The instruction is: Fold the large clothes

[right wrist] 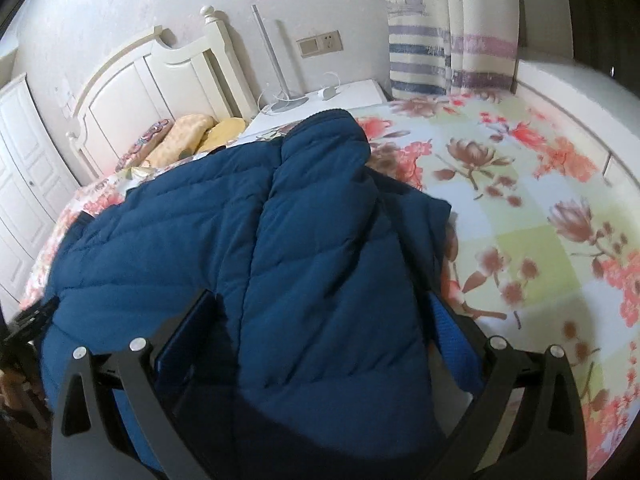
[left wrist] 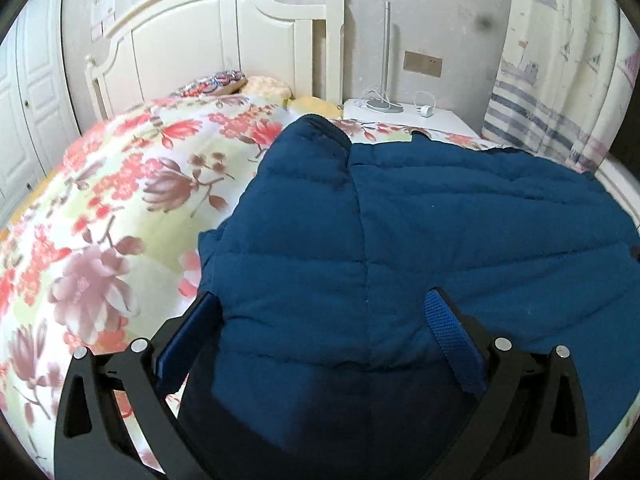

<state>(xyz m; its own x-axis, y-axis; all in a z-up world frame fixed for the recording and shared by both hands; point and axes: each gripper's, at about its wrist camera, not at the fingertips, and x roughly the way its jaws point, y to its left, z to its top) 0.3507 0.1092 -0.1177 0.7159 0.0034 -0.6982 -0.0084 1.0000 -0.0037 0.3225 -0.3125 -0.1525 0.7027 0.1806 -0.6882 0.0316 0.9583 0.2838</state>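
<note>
Jacket (left wrist: 400, 220) lay on floral bed (left wrist: 120, 200); left tongs (left wrist: 324, 312) and right tongs (right wrist: 320, 312) spread wide, fabric between fingers

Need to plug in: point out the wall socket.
The wall socket is on the wall right of the headboard, above the white nightstand, just left of the striped curtain.

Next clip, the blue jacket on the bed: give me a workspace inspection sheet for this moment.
Surface: bed with floral cover.
Job's things: blue quilted jacket lying on the cover, sleeves folded inward.
Clutter: pillows at the headboard.
Grippers: left gripper and right gripper both wide open, jacket fabric bulging between the fingers; grip cannot be confirmed.
Cables: white cord and plug on the nightstand.
Surroundings: lamp, wall socket, striped curtain, white wardrobe.
</note>
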